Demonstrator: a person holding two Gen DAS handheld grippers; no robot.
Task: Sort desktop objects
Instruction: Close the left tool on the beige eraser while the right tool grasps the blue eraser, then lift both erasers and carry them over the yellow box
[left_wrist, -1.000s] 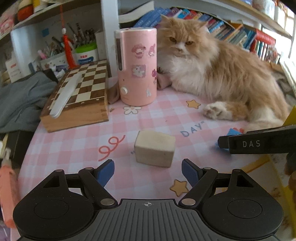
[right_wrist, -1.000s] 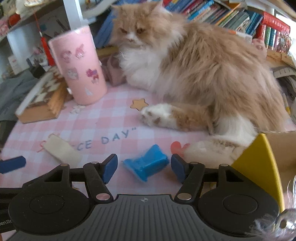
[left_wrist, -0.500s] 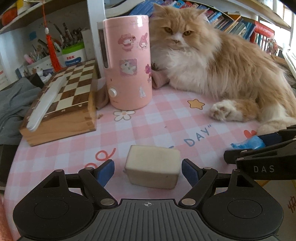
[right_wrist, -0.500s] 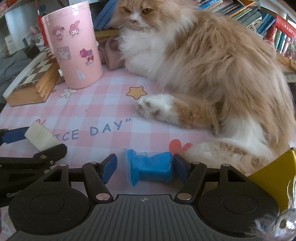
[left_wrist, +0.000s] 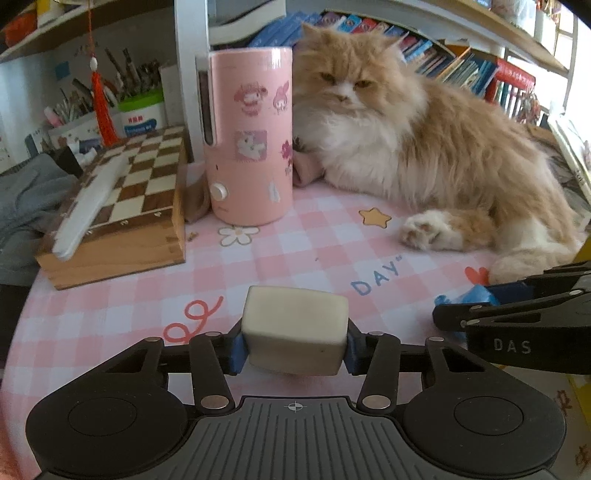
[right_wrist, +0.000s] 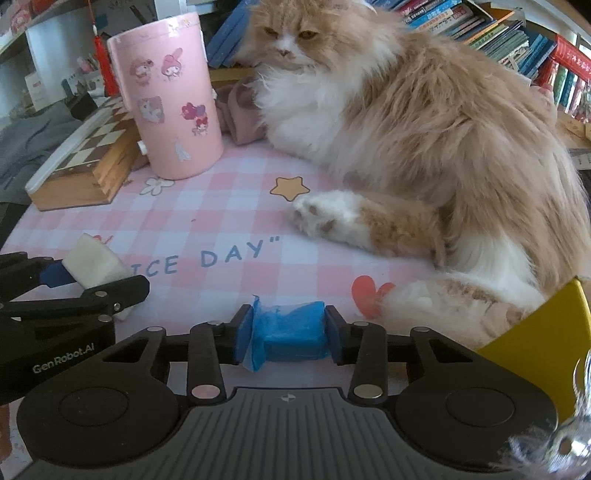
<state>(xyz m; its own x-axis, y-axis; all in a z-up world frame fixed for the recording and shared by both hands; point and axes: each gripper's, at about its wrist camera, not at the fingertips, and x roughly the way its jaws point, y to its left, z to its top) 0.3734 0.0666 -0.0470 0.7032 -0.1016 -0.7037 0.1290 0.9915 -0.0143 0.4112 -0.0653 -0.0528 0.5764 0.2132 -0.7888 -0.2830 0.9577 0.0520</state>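
- The left gripper (left_wrist: 293, 349) has just closed and pinches a cream block (left_wrist: 295, 328) on the pink checked mat (left_wrist: 295, 254).
- The right gripper (right_wrist: 289, 336) has just closed on a blue wrapped piece (right_wrist: 291, 330).
- Both are grasped; next, each likely needs lifting clear of the cat (right_wrist: 424, 122) close by.

Two wrist cameras look down at a slant, close over the pink checked tabletop (left_wrist: 295, 251), both facing the cat (left_wrist: 424, 147) from nearby; each view shares the cat and the pink canister (right_wrist: 170, 96) left of it.
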